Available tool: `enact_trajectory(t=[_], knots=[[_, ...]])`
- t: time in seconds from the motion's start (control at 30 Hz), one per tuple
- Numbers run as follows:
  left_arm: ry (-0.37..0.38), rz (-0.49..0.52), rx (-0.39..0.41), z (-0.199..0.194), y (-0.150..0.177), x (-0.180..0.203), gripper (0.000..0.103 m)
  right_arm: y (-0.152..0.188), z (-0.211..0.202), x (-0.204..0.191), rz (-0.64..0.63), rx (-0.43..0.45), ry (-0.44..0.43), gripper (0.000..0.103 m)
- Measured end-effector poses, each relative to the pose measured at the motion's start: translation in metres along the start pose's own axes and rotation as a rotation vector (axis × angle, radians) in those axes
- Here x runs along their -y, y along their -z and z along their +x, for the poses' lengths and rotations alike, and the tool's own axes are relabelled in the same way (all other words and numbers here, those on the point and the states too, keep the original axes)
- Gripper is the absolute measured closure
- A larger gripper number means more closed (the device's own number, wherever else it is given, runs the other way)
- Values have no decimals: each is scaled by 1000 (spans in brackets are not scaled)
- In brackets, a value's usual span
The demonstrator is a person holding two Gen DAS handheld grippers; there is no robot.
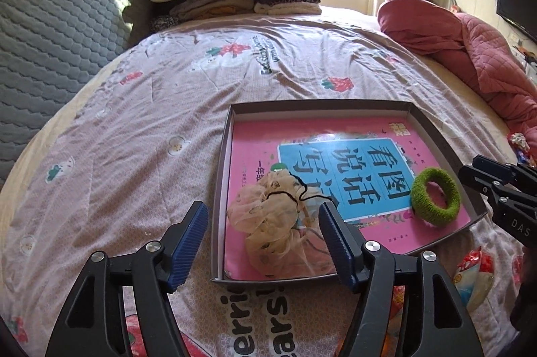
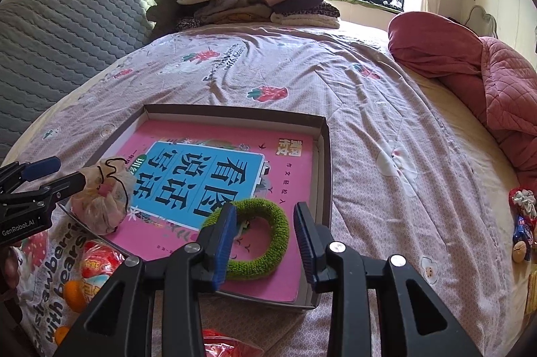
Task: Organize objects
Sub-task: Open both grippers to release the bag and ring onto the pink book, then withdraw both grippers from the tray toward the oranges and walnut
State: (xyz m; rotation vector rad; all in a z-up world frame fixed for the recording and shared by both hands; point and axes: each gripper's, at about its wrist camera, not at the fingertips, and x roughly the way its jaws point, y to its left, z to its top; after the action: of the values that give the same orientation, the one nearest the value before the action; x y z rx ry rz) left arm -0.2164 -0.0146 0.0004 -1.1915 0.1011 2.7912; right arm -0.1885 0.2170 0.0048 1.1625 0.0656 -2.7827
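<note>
Two scrunchies: both lie on the pink book inside the shallow box on the bed.
Beige scrunchie: near-left corner of the box, between and just past the left gripper tips, not pressed.
Left fingers: spread wide, holding nothing.
Green scrunchie: flat ring at the near-right of the book; the right gripper straddles its right arc.
Right fingers: partly apart; left pad stands over the ring's hole, no squeeze visible.
Loose items: snack packets lie off the box's near-left, likely closer to the left hand.
</note>
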Motion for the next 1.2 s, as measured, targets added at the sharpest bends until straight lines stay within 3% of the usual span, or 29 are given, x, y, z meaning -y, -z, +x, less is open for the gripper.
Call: enact_trajectory(t=[0.23, 0.8, 1.2], knots=[[0, -19, 31, -21, -7, -4, 31, -4, -14, -3, -3, 32, -18, 60], [-7, 9, 107, -79, -7, 12, 31, -5, -62, -13, -24, 112, -54, 58], [12, 15, 145, -124, 13, 21, 31, 13, -109, -20, -24, 171, -80, 52]])
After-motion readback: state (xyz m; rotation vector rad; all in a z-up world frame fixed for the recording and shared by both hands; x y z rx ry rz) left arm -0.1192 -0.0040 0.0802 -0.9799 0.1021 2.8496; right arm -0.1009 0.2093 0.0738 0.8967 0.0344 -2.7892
